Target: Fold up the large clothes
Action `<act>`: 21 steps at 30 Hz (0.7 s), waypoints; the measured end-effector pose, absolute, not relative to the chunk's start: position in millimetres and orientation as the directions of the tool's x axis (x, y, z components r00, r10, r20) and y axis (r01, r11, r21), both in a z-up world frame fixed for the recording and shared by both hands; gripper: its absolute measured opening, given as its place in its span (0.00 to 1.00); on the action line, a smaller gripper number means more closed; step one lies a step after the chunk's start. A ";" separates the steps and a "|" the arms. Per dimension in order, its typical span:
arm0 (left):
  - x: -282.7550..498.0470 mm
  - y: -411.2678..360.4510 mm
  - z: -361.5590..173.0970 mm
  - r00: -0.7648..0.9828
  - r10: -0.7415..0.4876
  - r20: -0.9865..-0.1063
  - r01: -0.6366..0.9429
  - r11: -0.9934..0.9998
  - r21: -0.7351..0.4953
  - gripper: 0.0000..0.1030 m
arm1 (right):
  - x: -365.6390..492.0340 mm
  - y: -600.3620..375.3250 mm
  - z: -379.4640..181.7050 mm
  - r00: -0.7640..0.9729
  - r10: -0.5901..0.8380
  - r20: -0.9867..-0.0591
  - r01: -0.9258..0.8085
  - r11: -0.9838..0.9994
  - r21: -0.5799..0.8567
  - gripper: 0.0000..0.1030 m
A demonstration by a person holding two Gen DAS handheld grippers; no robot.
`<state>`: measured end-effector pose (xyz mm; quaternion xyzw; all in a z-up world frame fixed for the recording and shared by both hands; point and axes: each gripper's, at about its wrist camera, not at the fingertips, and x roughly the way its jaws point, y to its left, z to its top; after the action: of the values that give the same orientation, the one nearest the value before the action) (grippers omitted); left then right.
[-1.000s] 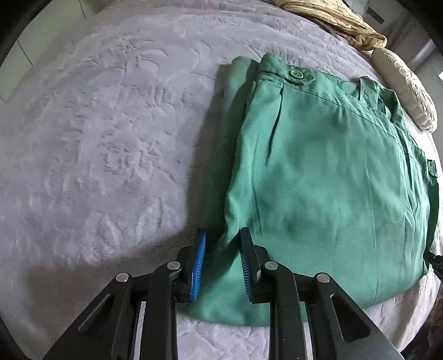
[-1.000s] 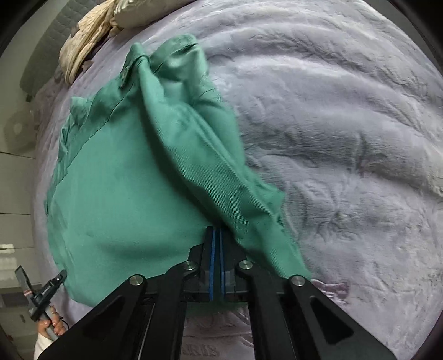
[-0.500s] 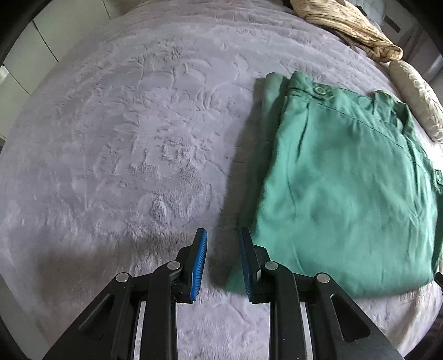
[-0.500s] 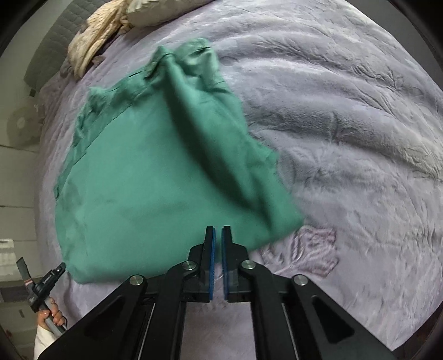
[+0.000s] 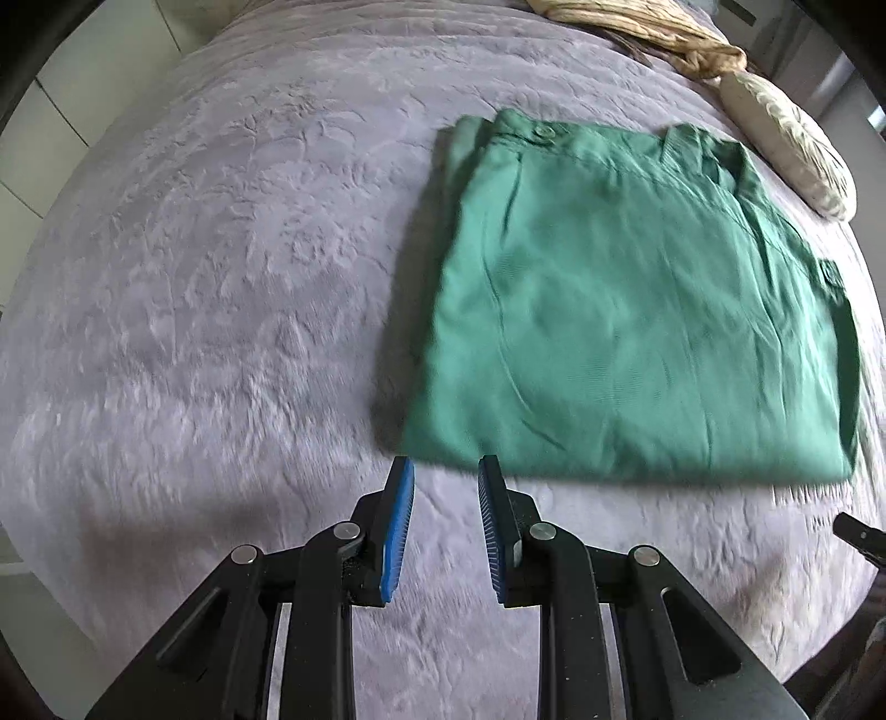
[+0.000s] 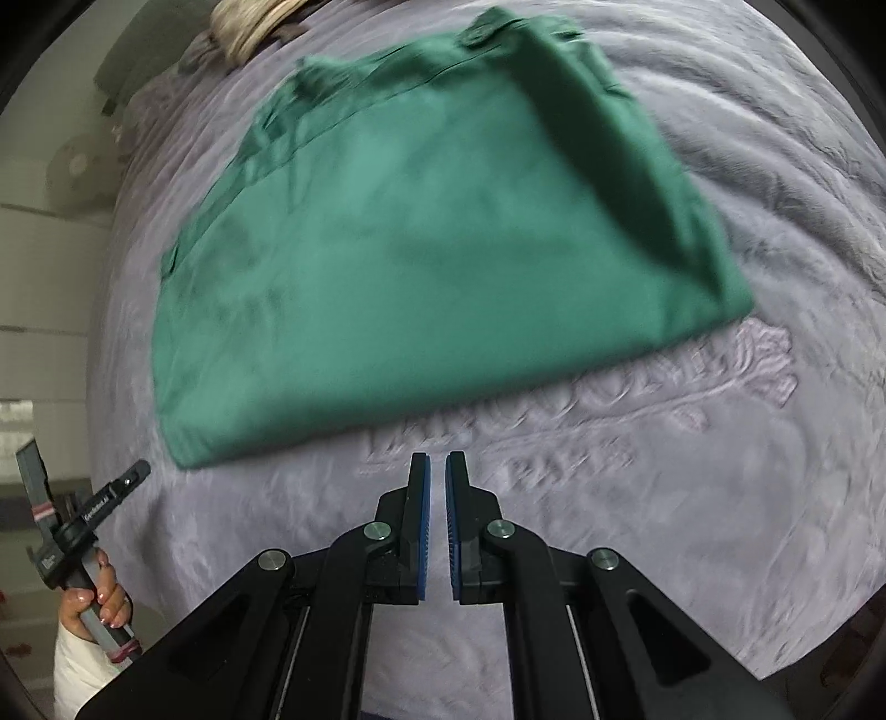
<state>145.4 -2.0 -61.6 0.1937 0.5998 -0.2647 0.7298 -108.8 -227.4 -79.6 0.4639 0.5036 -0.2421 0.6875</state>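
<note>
Green trousers (image 5: 637, 310), folded into a flat rectangle with the buttoned waistband at the far edge, lie on the bed. My left gripper (image 5: 446, 462) hovers over the cover just short of their near left corner, jaws open and empty. In the right wrist view the trousers (image 6: 443, 232) are blurred. My right gripper (image 6: 438, 457) hangs in front of their near edge, a narrow gap between its blue pads and nothing in it. At the lower left of that view a hand (image 6: 102, 603) holds the left gripper's handle.
A grey-lilac plush bed cover (image 5: 221, 277) with embossed lettering (image 6: 554, 432) spreads under everything. A cream pillow (image 5: 792, 144) and a crumpled beige blanket (image 5: 637, 27) lie at the far right. A white fan (image 6: 77, 166) stands beyond the bed's left side.
The right gripper let go of the trousers' raised edge, which dropped flat. Both grippers pulled back and up off the cloth, and the left jaws no longer straddle the corner.
</note>
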 end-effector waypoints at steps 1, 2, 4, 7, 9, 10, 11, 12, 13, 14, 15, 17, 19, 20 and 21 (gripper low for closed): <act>143.9 -1.4 -62.2 0.135 -0.151 -0.979 0.621 0.783 -0.035 0.25 | -106.5 -220.6 -79.8 0.374 0.144 -0.916 0.797 0.456 0.397 0.09; 141.4 0.1 -62.9 0.131 -0.147 -0.980 0.624 0.780 -0.033 0.26 | -104.8 -216.7 -80.5 0.371 0.149 -0.916 0.796 0.457 0.397 0.18; 137.8 2.6 -64.4 0.128 -0.133 -0.983 0.630 0.776 -0.023 0.68 | -100.7 -207.7 -81.6 0.363 0.151 -0.920 0.798 0.459 0.390 0.47; 131.6 7.4 -58.7 0.177 -0.137 -0.975 0.640 0.768 0.008 0.94 | -95.5 -196.8 -79.8 0.362 0.149 -0.920 0.792 0.471 0.388 0.61; 131.1 8.4 -59.6 0.163 -0.139 -0.977 0.649 0.761 0.000 0.94 | -91.5 -190.1 -79.3 0.363 0.158 -0.918 0.787 0.475 0.393 0.61; 131.2 9.6 -60.5 0.155 -0.139 -0.978 0.650 0.760 -0.005 0.94 | -88.4 -186.4 -79.7 0.361 0.165 -0.918 0.784 0.479 0.395 0.61; 131.7 10.4 -61.3 0.153 -0.133 -0.979 0.651 0.759 -0.002 0.94 | -86.5 -184.0 -80.4 0.360 0.169 -0.918 0.782 0.482 0.395 0.62; 132.3 11.0 -61.9 0.155 -0.127 -0.980 0.651 0.759 0.004 0.94 | -83.7 -181.7 -80.8 0.358 0.171 -0.918 0.780 0.485 0.395 0.64; 132.8 11.7 -62.3 0.157 -0.120 -0.980 0.652 0.759 0.011 0.94 | -80.1 -178.3 -81.0 0.357 0.171 -0.918 0.777 0.491 0.394 0.66; 133.5 12.6 -62.8 0.158 -0.114 -0.981 0.651 0.759 0.017 0.94 | -77.0 -175.9 -81.0 0.357 0.169 -0.919 0.775 0.496 0.393 0.68; 134.3 13.8 -63.4 0.156 -0.108 -0.982 0.651 0.759 0.020 0.94 | -73.4 -173.2 -80.5 0.357 0.167 -0.919 0.772 0.502 0.391 0.68; 135.9 15.9 -65.0 0.148 -0.104 -0.984 0.652 0.758 0.017 0.94 | -68.1 -169.8 -79.1 0.361 0.167 -0.918 0.765 0.510 0.393 0.74; 139.3 18.9 -66.6 0.141 -0.101 -0.985 0.647 0.762 0.014 0.94 | -61.3 -165.3 -77.7 0.366 0.169 -0.915 0.754 0.524 0.397 0.87; 141.3 19.9 -67.5 0.139 -0.098 -0.985 0.645 0.764 0.015 0.94 | -57.3 -161.7 -77.1 0.367 0.171 -0.914 0.747 0.532 0.399 0.89; 142.7 20.4 -68.2 0.139 -0.094 -0.986 0.645 0.764 0.018 0.94 | -53.5 -158.2 -76.7 0.367 0.174 -0.914 0.742 0.538 0.401 0.89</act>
<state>142.7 20.4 -68.2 0.2283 0.6037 -0.2567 0.7194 -53.5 -158.2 -76.7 0.4361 0.5249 -0.2020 0.7025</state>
